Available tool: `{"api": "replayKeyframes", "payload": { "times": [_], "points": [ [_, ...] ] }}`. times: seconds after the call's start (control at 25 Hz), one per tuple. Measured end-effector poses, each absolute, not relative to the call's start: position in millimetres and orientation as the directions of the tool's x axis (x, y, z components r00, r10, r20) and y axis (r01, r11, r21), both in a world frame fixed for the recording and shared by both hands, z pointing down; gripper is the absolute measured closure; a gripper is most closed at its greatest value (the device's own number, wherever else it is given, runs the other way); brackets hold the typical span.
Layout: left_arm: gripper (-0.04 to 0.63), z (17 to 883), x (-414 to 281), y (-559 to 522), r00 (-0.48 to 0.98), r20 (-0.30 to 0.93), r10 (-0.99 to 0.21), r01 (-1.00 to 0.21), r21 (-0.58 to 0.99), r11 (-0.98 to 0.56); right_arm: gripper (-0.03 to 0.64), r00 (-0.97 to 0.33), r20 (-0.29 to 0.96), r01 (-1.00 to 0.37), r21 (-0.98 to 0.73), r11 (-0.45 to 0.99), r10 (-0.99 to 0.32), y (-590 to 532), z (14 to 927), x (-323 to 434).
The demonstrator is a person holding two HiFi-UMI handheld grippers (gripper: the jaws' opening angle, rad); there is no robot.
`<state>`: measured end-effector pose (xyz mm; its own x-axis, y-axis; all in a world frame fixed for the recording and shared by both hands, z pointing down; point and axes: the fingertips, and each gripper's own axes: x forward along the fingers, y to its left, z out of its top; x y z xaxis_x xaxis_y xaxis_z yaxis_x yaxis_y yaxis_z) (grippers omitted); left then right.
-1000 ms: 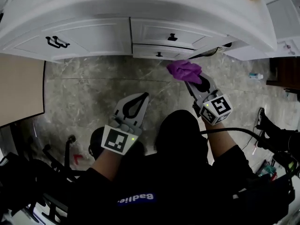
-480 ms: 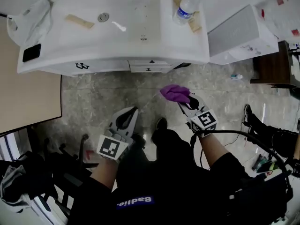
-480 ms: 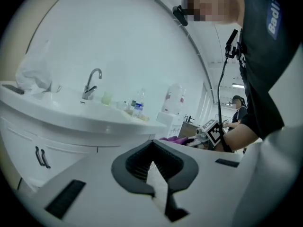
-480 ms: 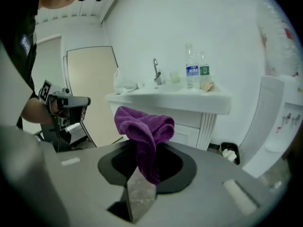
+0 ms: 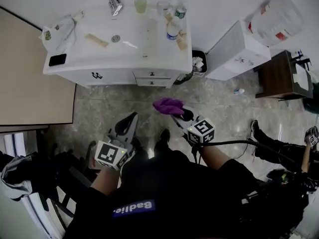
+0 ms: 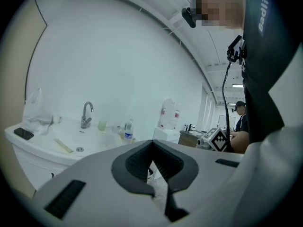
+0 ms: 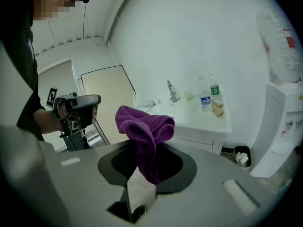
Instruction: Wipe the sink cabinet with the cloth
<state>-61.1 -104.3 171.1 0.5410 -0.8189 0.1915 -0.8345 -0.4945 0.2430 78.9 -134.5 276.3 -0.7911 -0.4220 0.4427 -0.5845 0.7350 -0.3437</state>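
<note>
The white sink cabinet [image 5: 149, 76] stands against the far wall, its basin top [image 5: 144, 39] showing from above. It also shows in the left gripper view [image 6: 33, 155] and the right gripper view [image 7: 203, 126]. My right gripper [image 5: 180, 112] is shut on a purple cloth [image 5: 168, 105], held above the floor well short of the cabinet front. The cloth [image 7: 144, 126] bunches above the right gripper [image 7: 141, 193] and hangs down between the jaws. My left gripper [image 5: 127, 124] is shut with nothing in it, beside the right one; its jaws meet in the left gripper view [image 6: 158, 193].
On the basin top are a faucet [image 5: 113, 1], bottles [image 5: 173, 28], a phone [image 5: 57, 59] and a plastic bag [image 5: 60, 30]. A small bin [image 5: 198, 63] and a water dispenser [image 5: 238, 53] stand right of the cabinet. A beige panel [image 5: 30, 88] is left, a seated person [image 5: 271, 146] right.
The cabinet has shrunk and moved farther off in view as I backed away. Both grippers drew back with me; the right one still holds the cloth.
</note>
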Motion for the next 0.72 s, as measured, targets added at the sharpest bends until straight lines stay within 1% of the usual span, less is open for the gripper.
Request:
{"api": "replayKeyframes", "payload": {
  "times": [0.24,0.4,0.6,0.72],
  "points": [
    [0.591,145.9,-47.1,-60.8,0.561,0.171,-0.810,-0.818,0.265,-0.511,0.531,-0.785,0.443,-0.597,-0.359,0.717,-0.432,-82.4,259.4,76.5],
    [0.591,130.4,-45.4,-18.1,0.632,0.132,-0.764,-0.767,0.250,-0.591,0.531,-0.763,0.441,-0.626,-0.324,0.710,-0.472,-41.5,243.7,69.3],
    [0.591,121.8,-71.2,43.7,0.682,0.105,-0.724,-0.721,0.266,-0.641,0.531,-0.725,0.403,-0.684,-0.328,0.651,-0.558,19.6,224.6,44.3],
    [0.591,119.9,-77.9,76.8,0.705,0.104,-0.702,-0.696,0.294,-0.656,0.531,-0.722,0.381,-0.688,-0.316,0.653,-0.577,52.9,210.6,29.2]
  ]
}}
